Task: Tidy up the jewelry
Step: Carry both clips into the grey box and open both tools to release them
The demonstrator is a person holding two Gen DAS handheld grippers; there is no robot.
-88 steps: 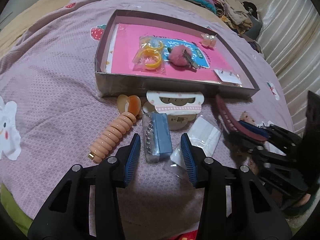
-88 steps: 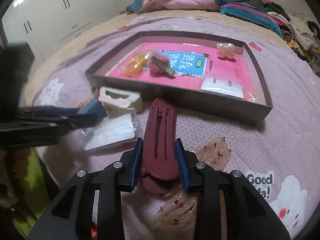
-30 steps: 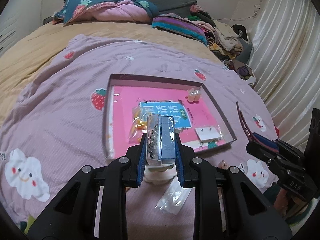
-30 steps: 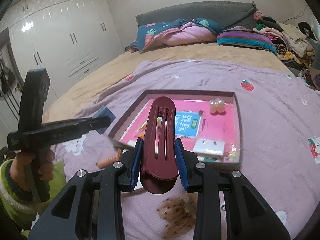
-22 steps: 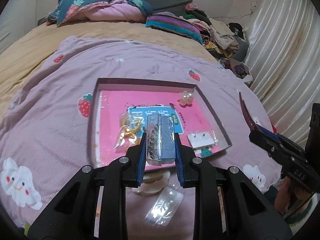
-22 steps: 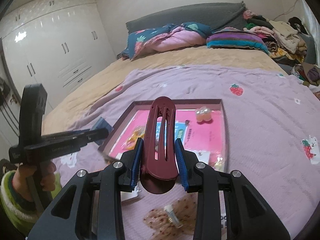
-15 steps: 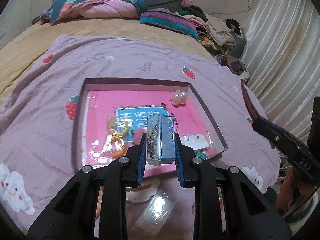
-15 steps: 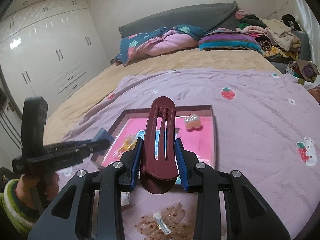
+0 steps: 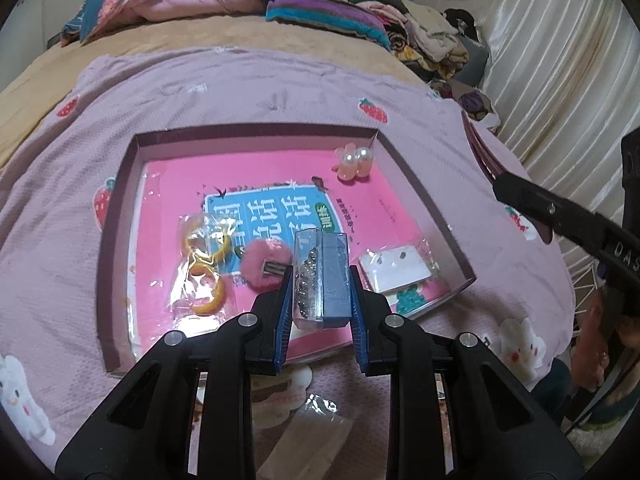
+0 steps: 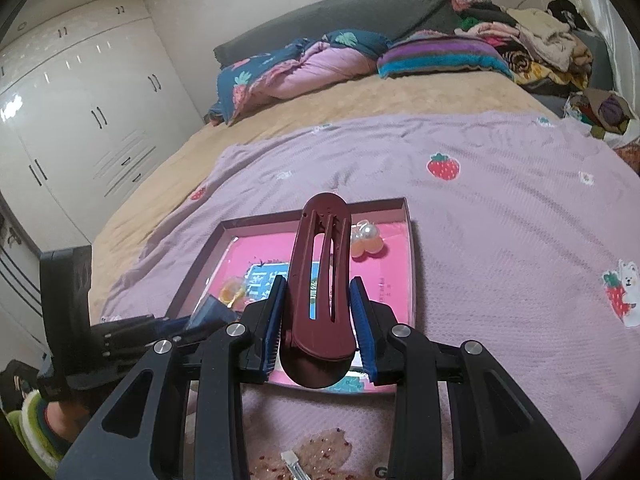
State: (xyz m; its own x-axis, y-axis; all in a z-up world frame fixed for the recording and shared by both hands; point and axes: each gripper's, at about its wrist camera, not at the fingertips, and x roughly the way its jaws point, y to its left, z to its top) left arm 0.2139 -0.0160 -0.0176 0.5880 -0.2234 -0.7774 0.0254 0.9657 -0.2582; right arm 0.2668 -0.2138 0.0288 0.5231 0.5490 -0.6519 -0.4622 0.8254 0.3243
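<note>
Left gripper [image 9: 320, 312] clamped on one clear beaded case [image 9: 320, 280], held above the tray [image 9: 120, 216]. Right gripper [image 10: 318, 328] clamped on one maroon hair clip [image 10: 320, 280]. Inside the tray: one pink pompom [image 9: 264, 258], two yellow rings [image 9: 206, 264], one pearl clip [image 9: 354, 160] at 1 o'clock.

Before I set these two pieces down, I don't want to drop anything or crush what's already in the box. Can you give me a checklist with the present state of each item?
1. Left claw grip on the clear case: ok, pinched between both pads.
2. Right claw grip on the dark red hair clip: ok, held at its lower half.
3. Clear case is over the box: ok, above its near part.
4. Free spot under the case: cannot tell, the pink pom-pom clip and earring card lie close on either side.
5. Hair clip is over the box: cannot tell from this angle.
6. Claws apart from each other: ok.
</note>
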